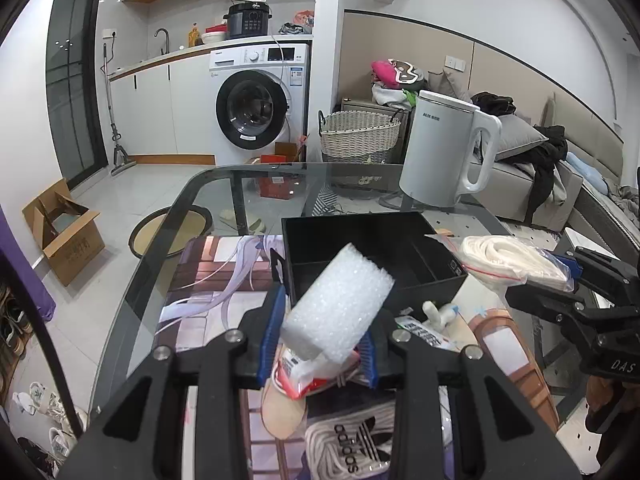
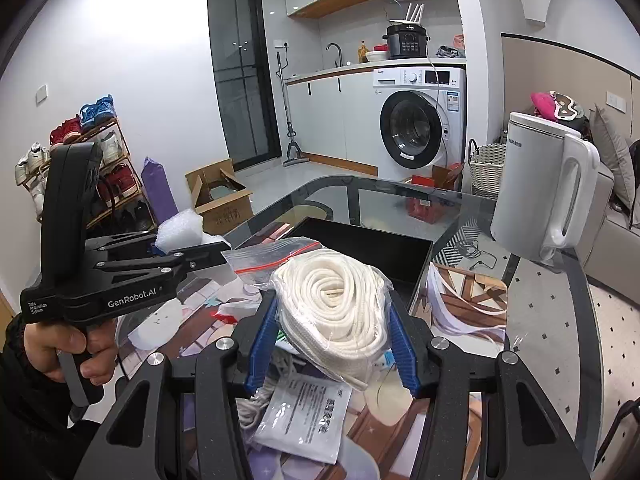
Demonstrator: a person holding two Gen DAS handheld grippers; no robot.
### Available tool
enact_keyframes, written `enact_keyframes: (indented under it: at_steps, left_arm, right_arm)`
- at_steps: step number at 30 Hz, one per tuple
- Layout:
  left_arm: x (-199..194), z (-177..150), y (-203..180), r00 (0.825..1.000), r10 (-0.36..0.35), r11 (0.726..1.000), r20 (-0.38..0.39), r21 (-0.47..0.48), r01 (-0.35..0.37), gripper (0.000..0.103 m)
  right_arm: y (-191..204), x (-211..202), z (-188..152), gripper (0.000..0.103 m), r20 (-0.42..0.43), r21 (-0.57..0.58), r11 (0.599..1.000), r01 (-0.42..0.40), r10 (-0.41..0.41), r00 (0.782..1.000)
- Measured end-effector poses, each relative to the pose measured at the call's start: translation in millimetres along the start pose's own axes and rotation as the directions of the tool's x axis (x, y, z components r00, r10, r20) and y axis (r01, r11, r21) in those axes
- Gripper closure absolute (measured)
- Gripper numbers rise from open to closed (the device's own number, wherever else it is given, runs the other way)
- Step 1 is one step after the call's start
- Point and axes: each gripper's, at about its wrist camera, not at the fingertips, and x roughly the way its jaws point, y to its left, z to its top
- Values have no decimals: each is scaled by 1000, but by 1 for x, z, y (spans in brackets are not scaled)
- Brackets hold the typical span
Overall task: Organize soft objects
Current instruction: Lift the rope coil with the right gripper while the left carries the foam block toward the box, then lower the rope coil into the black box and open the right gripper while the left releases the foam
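The left tongs (image 1: pixel 320 344) pinched only the near end of a foam block (image 1: pixel 338 304); the right tongs (image 2: pixel 332 344) squeezed a bagged rope coil (image 2: pixel 332 300). Both hung near the black box (image 1: pixel 360 232) on the surface (image 1: pixel 224 188). Foam might pivot loose; the slick bag might slip.

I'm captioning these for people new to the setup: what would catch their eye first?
Probably the two loads held up over the glass table: the left gripper is shut on a white foam block, and the right gripper is shut on a bagged coil of white rope. Just beyond them sits an open black box, with a white kettle behind it.
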Motion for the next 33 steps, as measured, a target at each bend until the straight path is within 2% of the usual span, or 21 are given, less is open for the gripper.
enact_keyframes:
  at_steps: [13, 33]
  left_arm:
    - [37, 20, -7, 1000, 28, 999, -2, 30, -28, 71]
    - [76, 37, -11, 1000, -20, 999, -18, 25, 20, 75]
  right_arm:
    - [-17, 42, 14, 51, -50, -6, 1000, 27, -27, 998]
    - [-38, 89, 20, 51, -85, -35, 998, 59, -62, 994]
